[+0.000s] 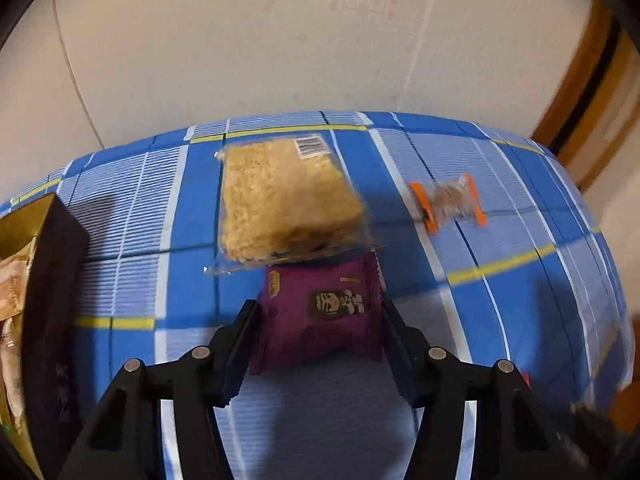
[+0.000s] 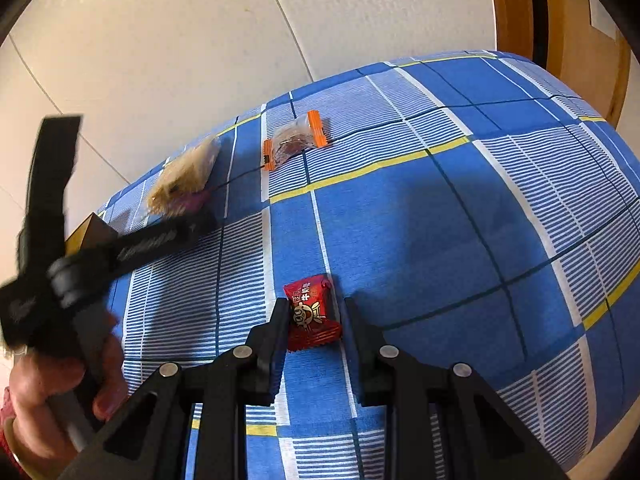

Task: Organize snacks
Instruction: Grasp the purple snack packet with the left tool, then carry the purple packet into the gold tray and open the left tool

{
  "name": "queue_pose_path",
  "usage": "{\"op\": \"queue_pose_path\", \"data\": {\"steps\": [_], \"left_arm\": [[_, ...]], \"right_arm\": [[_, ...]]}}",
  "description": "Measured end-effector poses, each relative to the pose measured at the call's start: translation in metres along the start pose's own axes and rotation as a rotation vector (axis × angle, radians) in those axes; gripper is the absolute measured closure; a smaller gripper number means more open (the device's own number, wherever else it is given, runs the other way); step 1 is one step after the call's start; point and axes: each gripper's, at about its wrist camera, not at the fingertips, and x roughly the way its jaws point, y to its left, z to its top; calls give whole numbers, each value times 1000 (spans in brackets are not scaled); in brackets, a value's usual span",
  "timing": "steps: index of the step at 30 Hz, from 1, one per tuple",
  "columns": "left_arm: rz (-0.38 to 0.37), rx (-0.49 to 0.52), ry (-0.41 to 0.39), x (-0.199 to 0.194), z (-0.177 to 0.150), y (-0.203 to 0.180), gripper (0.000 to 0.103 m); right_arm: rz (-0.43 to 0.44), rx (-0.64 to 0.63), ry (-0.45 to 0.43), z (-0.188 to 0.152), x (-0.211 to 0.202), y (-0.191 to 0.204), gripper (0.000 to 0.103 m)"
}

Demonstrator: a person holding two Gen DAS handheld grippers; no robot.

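Observation:
In the left wrist view my left gripper (image 1: 318,312) is shut on a purple snack packet (image 1: 324,312), both fingers pressing its sides. A clear pack of beige rice crisp (image 1: 280,196) lies just beyond it, its near edge over the packet's far end. An orange-ended clear candy (image 1: 450,202) lies to the right. In the right wrist view my right gripper (image 2: 316,308) is open around a red candy (image 2: 312,312) on the cloth; the left finger is near it, the right finger stands apart. The orange-ended candy (image 2: 294,140) lies farther back.
A blue plaid cloth (image 2: 440,220) covers the table. A dark box with gold lining (image 1: 44,280) holding snacks stands at the left. A cream wall (image 1: 240,40) is behind and a wooden frame (image 2: 516,4) at the right. The left gripper's body and the hand (image 2: 60,380) fill the left of the right wrist view.

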Motion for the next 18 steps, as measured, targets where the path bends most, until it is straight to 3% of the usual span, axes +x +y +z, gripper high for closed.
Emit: {"op": "queue_pose_path", "data": {"steps": [5, 18], "left_arm": [[9, 80, -49, -26, -25, -3, 43], [-20, 19, -89, -62, -74, 29, 43]], "right_arm": [[-8, -1, -2, 1, 1, 1, 77], [-34, -19, -13, -1, -1, 7, 77]]}}
